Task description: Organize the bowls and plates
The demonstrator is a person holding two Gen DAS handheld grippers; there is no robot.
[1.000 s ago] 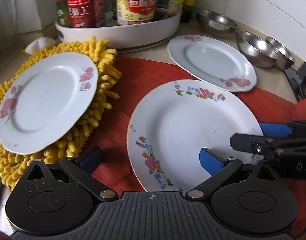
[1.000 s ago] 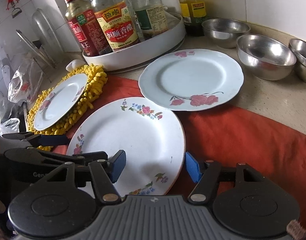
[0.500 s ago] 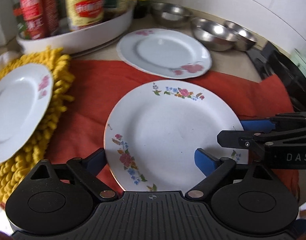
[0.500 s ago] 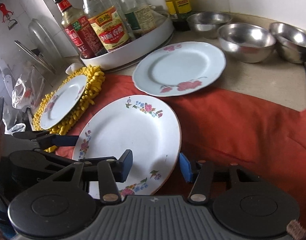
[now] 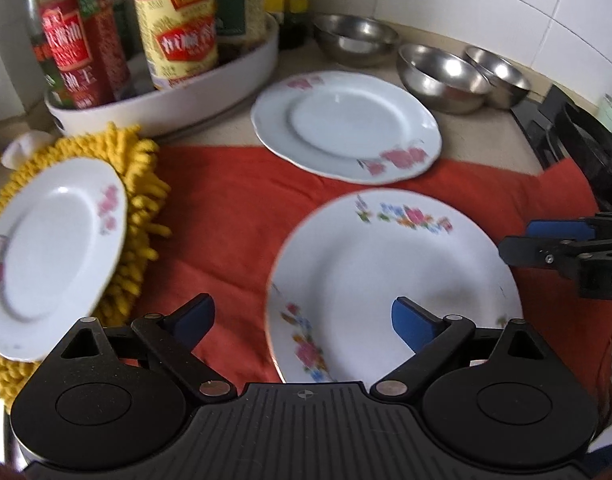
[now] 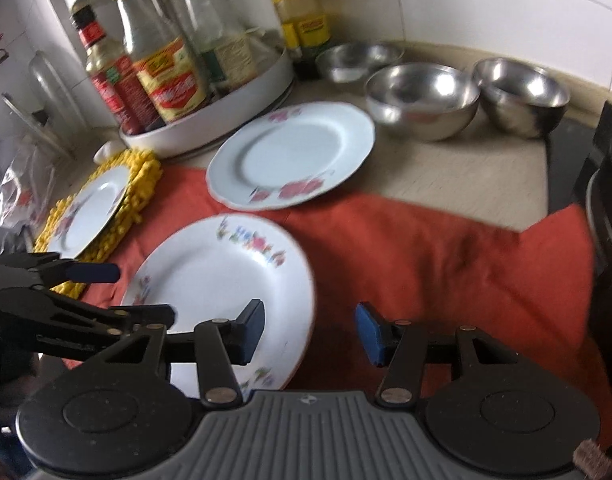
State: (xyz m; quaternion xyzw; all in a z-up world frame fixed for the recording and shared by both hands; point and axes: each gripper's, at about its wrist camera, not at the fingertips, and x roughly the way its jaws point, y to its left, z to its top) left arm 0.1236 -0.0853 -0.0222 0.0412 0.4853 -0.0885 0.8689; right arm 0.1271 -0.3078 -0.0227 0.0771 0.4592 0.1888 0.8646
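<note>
A large floral plate [image 5: 386, 264] [image 6: 221, 272] lies on the red cloth [image 5: 225, 200]. My left gripper [image 5: 301, 320] hovers over its near left rim. Its jaws are opening and the pads touch nothing. My right gripper [image 6: 310, 332] straddles the same plate's right rim with a narrower gap, also without pressing on it. Each gripper shows from the side in the other's view, the right gripper [image 5: 546, 240] and the left gripper [image 6: 77, 276]. A rose plate [image 5: 346, 128] lies farther back. A small plate [image 5: 53, 240] rests on a yellow mat [image 5: 141, 184]. Three steel bowls [image 5: 442, 76] [image 6: 422, 96] stand by the wall.
A white round tray [image 5: 165, 108] with several sauce bottles stands at the back left. A black stove [image 5: 578, 136] borders the counter on the right, and the tiled wall closes the back. A plastic bag [image 6: 13, 188] lies at the far left.
The right gripper's jaws have narrowed and it has slid to the right along the floral plate's rim. The left wrist view has rolled a little. The plates have stayed in place.
</note>
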